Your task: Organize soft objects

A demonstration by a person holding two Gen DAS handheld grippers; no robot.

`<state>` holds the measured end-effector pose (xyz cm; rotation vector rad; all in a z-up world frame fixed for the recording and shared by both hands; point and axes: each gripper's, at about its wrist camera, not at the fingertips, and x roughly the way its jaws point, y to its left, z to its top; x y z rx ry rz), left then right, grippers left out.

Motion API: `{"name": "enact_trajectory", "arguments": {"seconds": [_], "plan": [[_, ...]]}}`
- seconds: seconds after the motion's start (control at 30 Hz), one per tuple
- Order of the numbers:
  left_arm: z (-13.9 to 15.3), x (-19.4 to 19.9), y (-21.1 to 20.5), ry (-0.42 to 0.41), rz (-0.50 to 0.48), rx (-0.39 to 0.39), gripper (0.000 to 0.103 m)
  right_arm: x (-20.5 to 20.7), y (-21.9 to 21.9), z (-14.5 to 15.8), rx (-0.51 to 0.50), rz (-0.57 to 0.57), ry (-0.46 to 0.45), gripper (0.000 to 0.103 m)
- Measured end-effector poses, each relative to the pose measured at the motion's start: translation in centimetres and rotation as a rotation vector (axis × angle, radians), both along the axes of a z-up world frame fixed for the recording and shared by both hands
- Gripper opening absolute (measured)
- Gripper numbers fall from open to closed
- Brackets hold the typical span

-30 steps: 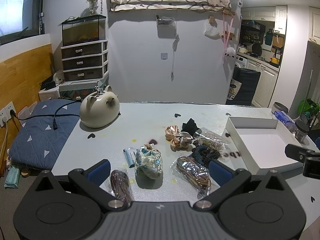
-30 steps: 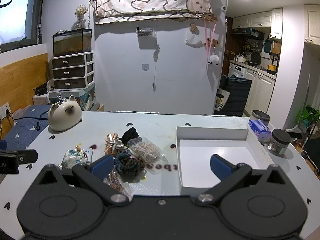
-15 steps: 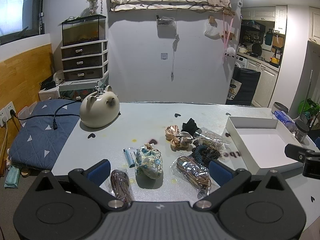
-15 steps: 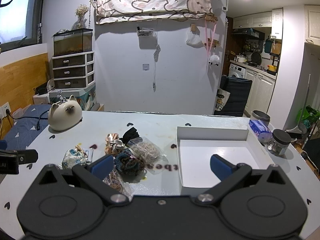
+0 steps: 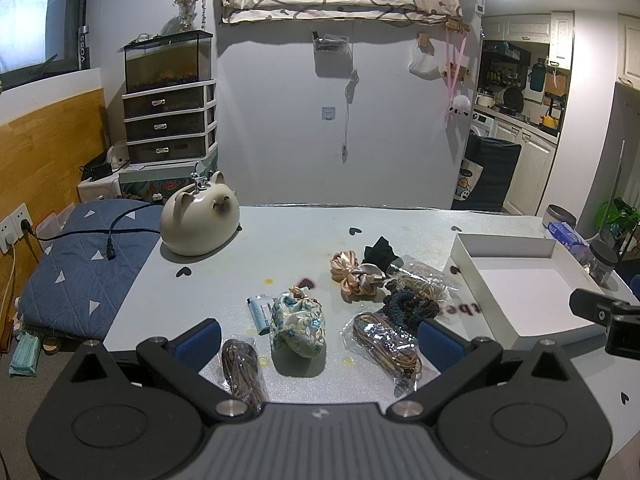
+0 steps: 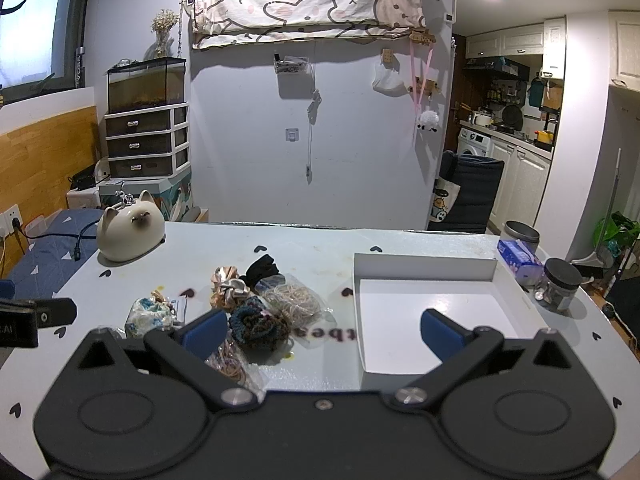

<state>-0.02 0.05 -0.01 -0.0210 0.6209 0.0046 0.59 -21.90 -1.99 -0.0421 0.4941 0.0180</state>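
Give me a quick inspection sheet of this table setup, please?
Surface: grey table, stained, heart stickers.
Job's things: white box empty; satin scrunchies, dark scrunchie, floral pouch, bagged hair ties all loose beside it.
Clutter: cat-shaped pot, jar, tissue pack.
Grippers: left gripper and right gripper both open, holding nothing.
Cables: black cord on blue cushion.
Surroundings: drawers, fish tank, kitchen.

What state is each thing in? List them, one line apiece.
left gripper: open, holding nothing
right gripper: open, holding nothing
white box: lidless, empty
floral pouch: drawn shut, lying on table
dark blue scrunchie: loose on table
bagged hair ties: sealed in clear plastic
glass jar: lid on
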Motion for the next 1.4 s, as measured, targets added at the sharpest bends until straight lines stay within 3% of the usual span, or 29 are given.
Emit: {"name": "enact_trajectory", "arguments": {"seconds": [0.83, 1.2, 1.4], "plan": [[0.1, 1.0, 1.1, 0.006, 0.028, -0.005, 0.103, 0.7, 0.2, 0.3, 0.002, 0.035, 0.004, 0.103], [-1.4, 4.2, 5.0, 0.062, 0.152, 0.003, 0.103, 5.3, 0.8, -0.5, -0.001, 0.063, -0.011, 0.103], [-2.7, 6.0, 7.4, 0.053, 0.197, 0.028, 0.103, 9.1, 2.4, -1.7, -0.021, 0.106, -0.006, 0.103]]}}
